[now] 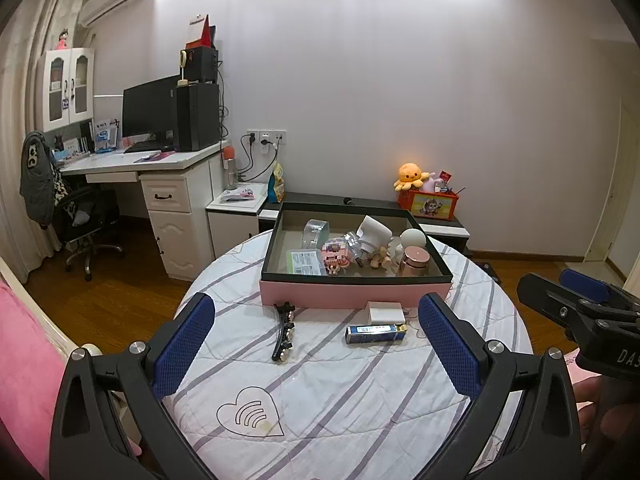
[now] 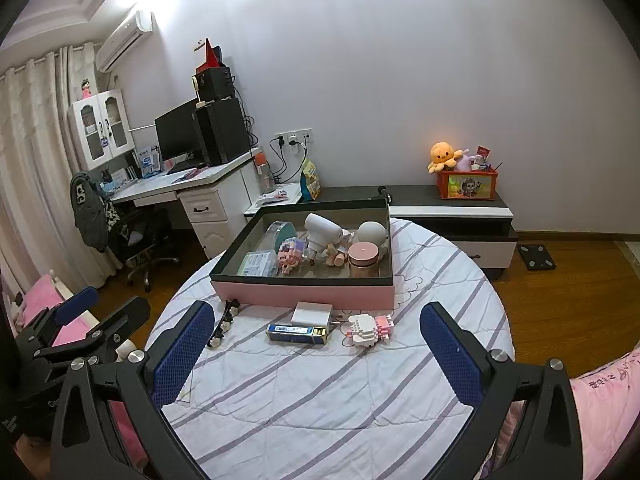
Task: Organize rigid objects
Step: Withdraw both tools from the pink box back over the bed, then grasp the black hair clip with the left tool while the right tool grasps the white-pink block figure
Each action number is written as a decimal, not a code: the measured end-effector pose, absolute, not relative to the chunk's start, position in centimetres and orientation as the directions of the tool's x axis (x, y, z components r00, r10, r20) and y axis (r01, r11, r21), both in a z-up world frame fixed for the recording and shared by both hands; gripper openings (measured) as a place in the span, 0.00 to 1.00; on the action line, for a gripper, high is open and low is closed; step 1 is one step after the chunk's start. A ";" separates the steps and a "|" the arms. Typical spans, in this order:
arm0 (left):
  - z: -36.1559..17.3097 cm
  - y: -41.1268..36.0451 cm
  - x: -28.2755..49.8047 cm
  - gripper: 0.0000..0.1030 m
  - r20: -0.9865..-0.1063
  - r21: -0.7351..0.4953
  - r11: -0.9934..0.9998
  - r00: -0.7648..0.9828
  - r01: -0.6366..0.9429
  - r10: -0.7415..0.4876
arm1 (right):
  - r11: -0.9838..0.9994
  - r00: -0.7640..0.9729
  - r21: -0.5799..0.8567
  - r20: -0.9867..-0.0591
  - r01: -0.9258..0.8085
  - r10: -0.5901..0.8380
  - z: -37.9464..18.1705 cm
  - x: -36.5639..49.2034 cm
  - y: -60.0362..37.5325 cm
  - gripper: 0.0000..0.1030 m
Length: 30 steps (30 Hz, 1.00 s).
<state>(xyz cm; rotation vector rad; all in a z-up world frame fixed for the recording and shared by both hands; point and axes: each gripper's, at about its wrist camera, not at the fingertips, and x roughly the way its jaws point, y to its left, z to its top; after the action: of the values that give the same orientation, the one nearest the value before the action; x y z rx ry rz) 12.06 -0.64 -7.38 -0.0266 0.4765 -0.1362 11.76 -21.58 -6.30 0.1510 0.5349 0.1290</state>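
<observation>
A pink box with a dark rim (image 1: 352,294) (image 2: 304,295) stands on the round striped table (image 1: 320,392) (image 2: 320,392) and holds several small items. In front of it lie a black hair clip (image 1: 283,332) (image 2: 223,322), a white block (image 1: 385,312) (image 2: 312,314), a blue rectangular case (image 1: 375,334) (image 2: 297,332) and a pink-and-white brick figure (image 2: 369,330). My left gripper (image 1: 316,354) is open and empty above the table's near side. My right gripper (image 2: 318,354) is open and empty too; it also shows at the right edge of the left wrist view (image 1: 580,308).
A white desk with a monitor (image 1: 150,114) and an office chair (image 1: 86,220) stand at the left. A low cabinet (image 2: 452,208) against the wall carries an orange box with plush toys (image 2: 466,180). Pink bedding (image 1: 24,360) lies at the near edges.
</observation>
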 end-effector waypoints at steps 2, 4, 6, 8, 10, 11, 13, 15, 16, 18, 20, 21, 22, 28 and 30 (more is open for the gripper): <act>-7.4 -0.7 12.0 1.00 -0.455 -0.057 0.991 0.880 0.124 -0.136 | 0.981 0.853 0.175 -0.496 -0.081 0.160 -6.3 11.8 -21.6 1.00; -7.4 -0.7 12.1 1.00 -0.455 -0.058 0.991 0.880 0.124 -0.137 | 0.981 0.852 0.176 -0.498 -0.082 0.161 -6.3 11.7 -21.6 1.00; -7.4 -0.8 12.1 1.00 -0.458 -0.057 0.991 0.879 0.123 -0.135 | 0.981 0.852 0.176 -0.498 -0.082 0.161 -6.3 11.8 -21.6 1.00; -7.5 -0.8 12.0 1.00 -0.459 -0.058 0.991 0.878 0.121 -0.134 | 0.981 0.852 0.175 -0.498 -0.083 0.162 -6.3 11.7 -21.6 1.00; -7.6 -0.8 12.0 1.00 -0.460 -0.058 0.992 0.878 0.116 -0.130 | 0.982 0.852 0.174 -0.500 -0.081 0.158 -6.3 11.7 -21.6 1.00; -7.7 -0.8 12.0 1.00 -0.462 -0.057 0.992 0.878 0.114 -0.127 | 0.981 0.851 0.175 -0.501 -0.080 0.158 -6.4 11.7 -21.6 1.00; -8.0 -0.6 12.2 1.00 -0.469 -0.058 0.992 0.875 0.108 -0.122 | 0.982 0.849 0.175 -0.506 -0.075 0.155 -6.4 11.8 -21.8 1.00; -8.4 -0.3 12.5 1.00 -0.478 -0.058 0.993 0.871 0.101 -0.116 | 0.982 0.846 0.175 -0.511 -0.069 0.151 -6.6 11.9 -22.1 1.00; -8.6 -0.1 12.7 1.00 -0.484 -0.059 0.994 0.868 0.097 -0.113 | 0.982 0.845 0.176 -0.514 -0.066 0.149 -6.7 12.0 -22.2 1.00; -9.1 0.1 13.1 1.00 -0.496 -0.060 0.994 0.861 0.092 -0.110 | 0.983 0.841 0.176 -0.521 -0.058 0.143 -7.0 12.2 -22.5 1.00; -9.7 0.3 13.5 1.00 -0.508 -0.060 0.994 0.855 0.087 -0.105 | 0.983 0.837 0.176 -0.530 -0.051 0.138 -7.2 12.6 -22.9 1.00; -9.9 0.4 13.7 1.00 -0.513 -0.059 0.995 0.852 0.085 -0.103 | 0.983 0.835 0.176 -0.533 -0.047 0.135 -7.4 12.7 -23.0 1.00; -10.2 0.5 13.9 1.00 -0.519 -0.058 0.995 0.849 0.083 -0.101 | 0.984 0.833 0.175 -0.539 -0.040 0.130 -7.6 13.0 -23.3 1.00; -11.7 0.7 15.3 1.00 -0.545 -0.047 0.996 0.834 0.078 -0.091 | 0.985 0.806 0.170 -0.582 -0.010 0.108 -9.2 14.6 -24.2 1.00; -12.4 0.8 15.9 1.00 -0.558 -0.040 0.996 0.825 0.076 -0.085 | 0.986 0.792 0.166 -0.601 -0.003 0.103 -10.0 15.3 -24.3 1.00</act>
<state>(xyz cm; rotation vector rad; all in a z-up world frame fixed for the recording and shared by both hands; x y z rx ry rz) 15.93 0.77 -12.43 -0.0166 0.5936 -0.0855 15.34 -24.32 -9.98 0.1594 0.6541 0.0573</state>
